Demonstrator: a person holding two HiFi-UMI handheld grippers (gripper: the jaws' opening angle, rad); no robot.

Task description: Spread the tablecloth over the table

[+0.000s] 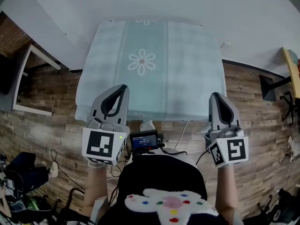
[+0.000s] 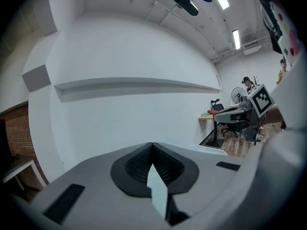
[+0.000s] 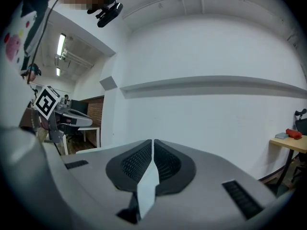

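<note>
A pale green tablecloth (image 1: 154,64) with a white flower at its middle lies flat over the table, and its near edge hangs down in front. My left gripper (image 1: 123,87) is at the cloth's near left corner, my right gripper (image 1: 216,95) at the near right corner. The left gripper view has the left gripper (image 2: 152,145) shut on a thin fold of the tablecloth (image 2: 157,190). In the right gripper view the right gripper (image 3: 152,142) pinches a like strip of the tablecloth (image 3: 147,188). Both grippers point roughly level toward the white wall.
The table stands against a white wall (image 1: 187,3) on a wood-plank floor (image 1: 253,102). A white frame (image 1: 28,78) stands at the left and a yellow desk (image 1: 291,69) at the right. A small screen device (image 1: 144,140) hangs at the person's chest. Cables lie on the floor.
</note>
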